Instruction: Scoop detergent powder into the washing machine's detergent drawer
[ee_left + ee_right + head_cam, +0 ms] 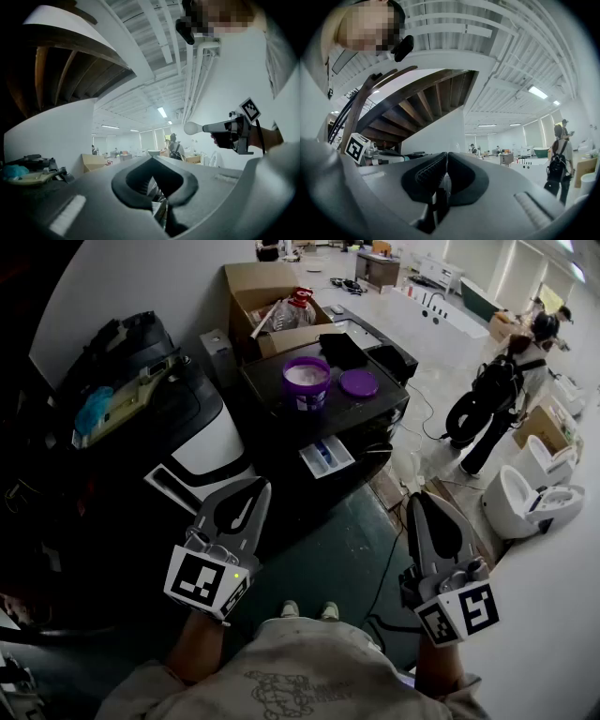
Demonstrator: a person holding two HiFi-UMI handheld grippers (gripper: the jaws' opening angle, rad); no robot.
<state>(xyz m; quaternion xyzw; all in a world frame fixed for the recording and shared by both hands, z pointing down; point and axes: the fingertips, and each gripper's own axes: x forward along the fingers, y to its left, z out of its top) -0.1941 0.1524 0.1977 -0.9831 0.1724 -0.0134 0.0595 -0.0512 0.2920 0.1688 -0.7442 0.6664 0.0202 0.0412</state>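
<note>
Both hand-held grippers closed and empty, held low in front of the washing machine.

In the head view the left hand-held gripper [255,489] and the right hand-held gripper [417,500] point forward over the dark floor, well apart from each other. Each gripper view shows the jaws pressed together at the tips with nothing between them. Ahead stands the dark washing machine [386,401]. Its detergent drawer [326,457] is pulled out at the front, showing white and blue compartments. On the machine's top sits an open purple detergent tub [307,385] with pale powder inside, and its purple lid [359,382] lies just beside it on the right. An open cardboard box [251,283] stands behind the machine. At the right, a person with a backpack [502,390] stands near a white toilet [525,504].
</note>
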